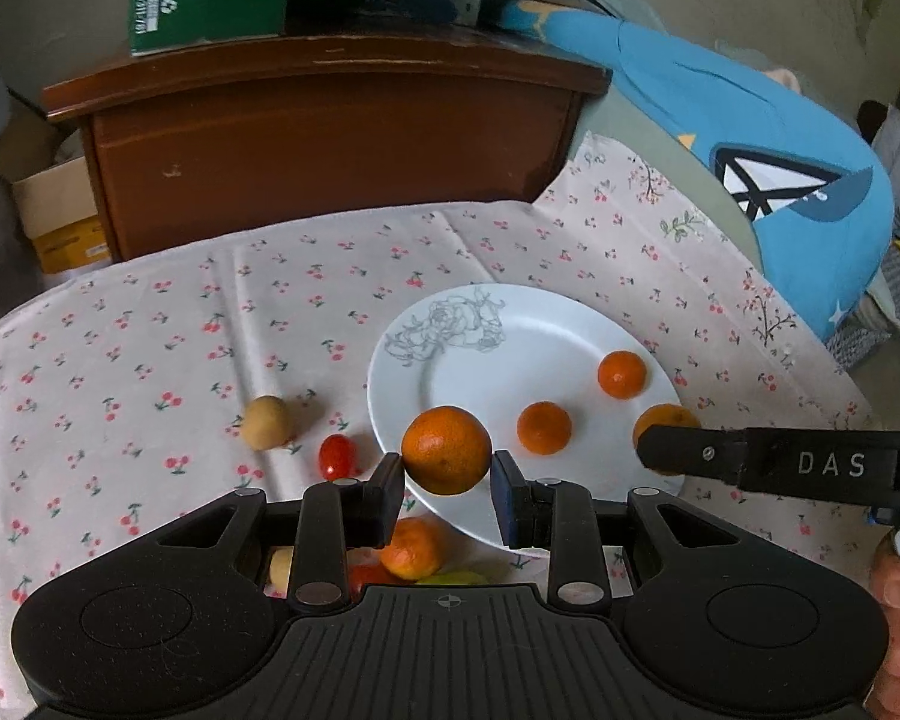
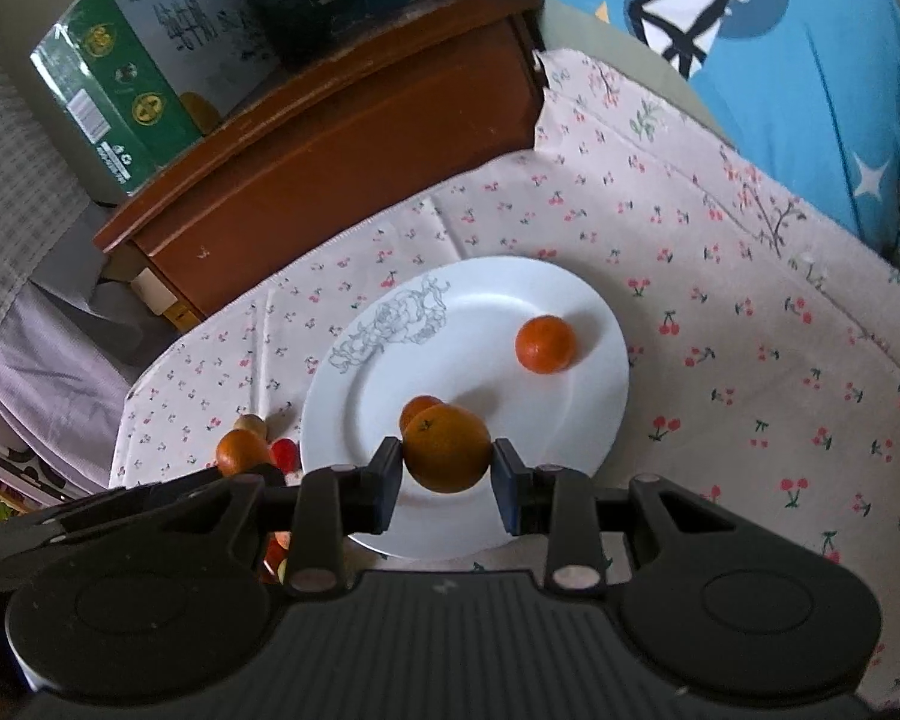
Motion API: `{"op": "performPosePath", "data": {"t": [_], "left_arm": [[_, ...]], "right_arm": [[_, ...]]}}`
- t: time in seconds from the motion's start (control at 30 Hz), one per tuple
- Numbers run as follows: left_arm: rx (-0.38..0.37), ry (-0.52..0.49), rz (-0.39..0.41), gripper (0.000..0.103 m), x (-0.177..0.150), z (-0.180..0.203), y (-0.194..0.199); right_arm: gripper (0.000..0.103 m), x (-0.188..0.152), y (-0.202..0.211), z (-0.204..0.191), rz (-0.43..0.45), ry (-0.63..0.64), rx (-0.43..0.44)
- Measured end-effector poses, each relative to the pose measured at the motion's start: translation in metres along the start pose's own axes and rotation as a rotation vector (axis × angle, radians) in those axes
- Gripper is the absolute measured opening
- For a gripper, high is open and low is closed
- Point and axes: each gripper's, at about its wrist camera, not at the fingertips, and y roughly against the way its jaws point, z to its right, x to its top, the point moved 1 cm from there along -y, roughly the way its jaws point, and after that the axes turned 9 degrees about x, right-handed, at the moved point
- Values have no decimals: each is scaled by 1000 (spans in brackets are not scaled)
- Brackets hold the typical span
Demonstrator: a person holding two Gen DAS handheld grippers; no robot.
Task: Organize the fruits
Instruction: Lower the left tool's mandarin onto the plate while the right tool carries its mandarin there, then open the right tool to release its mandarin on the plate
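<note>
Orange fruit is what both grippers carry, and by the look of it the sorting is roughly half done. From the left wrist view, the left gripper [image 1: 447,471] has its jaws closed narrowly on a tangerine [image 1: 446,449] held over the near rim of the white plate [image 1: 528,324], while two small oranges [image 1: 544,427] already sit on the plate; the right gripper [image 1: 669,450] reaches in from the right with a second held fruit [image 1: 666,417] half hidden behind its black finger. Left on the cherry-print cloth [image 1: 150,330] are a tan round fruit [image 1: 265,422], a red tomato [image 1: 336,455] and, under the gripper body, another orange [image 1: 413,547] beside scraps of red, yellow and pale fruit that are too covered to name. From the right wrist view, the right gripper [image 2: 448,474] pinches its own orange [image 2: 447,450] above the plate [image 2: 570,288], hiding most of one plated orange behind it; the other plated orange [image 2: 545,343] sits clear towards the far rim. Low on the left the other gripper and its fruit show only in part, dark and blurred, and I judge both held fruits still need setting down
</note>
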Motion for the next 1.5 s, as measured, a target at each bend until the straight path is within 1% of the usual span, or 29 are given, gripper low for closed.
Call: {"op": "performPosePath", "data": {"t": [0.13, 0.37, 0.53, 0.57, 0.7, 0.77, 0.83, 0.93, 1.13, 1.43, 1.5], "left_arm": [[2, -12, -21, 28, 1, 5, -11], [10, -25, -35, 28, 6, 11, -21], [21, -26, -45, 29, 9, 14, -27], [25, -26, -43, 29, 9, 14, -27], [36, -36, -40, 31, 11, 17, -27], [43, -34, -44, 35, 11, 16, -26], [58, -35, -39, 43, 11, 16, -25], [87, -45, -28, 50, 12, 16, -22], [115, -34, -32, 64, 11, 11, -19], [137, -32, -57, 66, 7, 9, -15], [140, -32, -65, 67, 5, 9, -14]], "right_arm": [[32, -1, -8, 3, -19, -14, -12], [32, -3, -21, 5, -44, -17, -37], [32, -2, -29, 7, -49, -31, -53], [34, -2, -30, 8, -50, -35, -54], [35, 1, -31, 7, -33, -40, -43], [35, 2, -32, 5, -25, -28, -43], [36, 3, -31, 4, -17, -21, -45], [36, 5, -29, 3, -6, -14, -46], [37, 5, -25, -1, 15, 17, -60], [40, 2, -23, -5, 8, 28, -51], [40, 0, -22, -6, 4, 26, -46]]}}
